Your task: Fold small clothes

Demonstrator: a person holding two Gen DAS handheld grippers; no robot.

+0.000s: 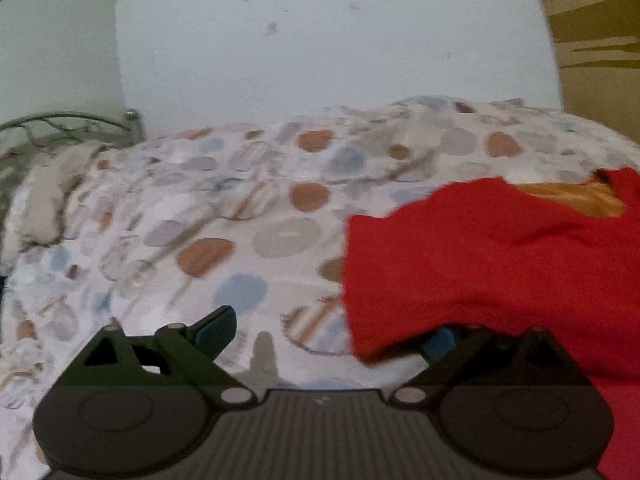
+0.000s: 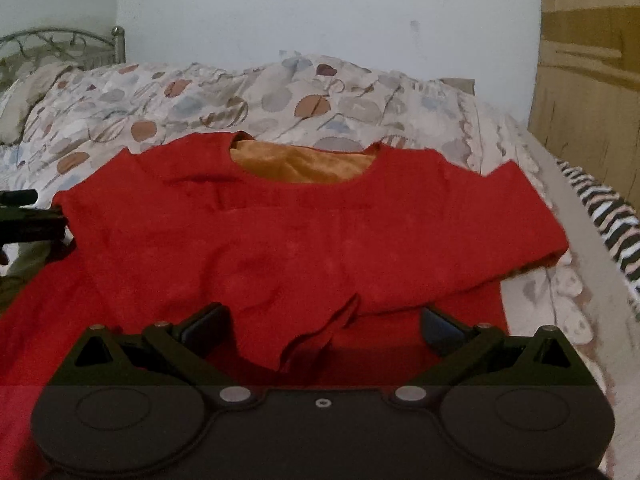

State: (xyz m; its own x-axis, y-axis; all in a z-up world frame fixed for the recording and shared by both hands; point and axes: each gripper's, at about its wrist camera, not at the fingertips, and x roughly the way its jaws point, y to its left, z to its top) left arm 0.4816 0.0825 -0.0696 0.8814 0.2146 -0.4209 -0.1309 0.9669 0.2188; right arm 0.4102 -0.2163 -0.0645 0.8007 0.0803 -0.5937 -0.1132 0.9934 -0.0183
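Note:
A small red top (image 2: 304, 236) with an orange lining at the neck (image 2: 300, 164) lies spread on the bed, neck away from me. In the left wrist view its left sleeve (image 1: 480, 256) drapes over my left gripper's right finger. My left gripper (image 1: 326, 334) is open at the top's left edge; it also shows at the left edge of the right wrist view (image 2: 28, 220). My right gripper (image 2: 324, 326) is open over the lower part of the top, with a raised crease of red cloth (image 2: 320, 336) between its fingers.
The bedsheet (image 1: 200, 220) has a pattern of brown, blue and grey spots. A metal headboard (image 2: 60, 40) is at the far left. A white wall stands behind. A striped cloth (image 2: 604, 220) and a wooden panel (image 2: 588, 80) are on the right.

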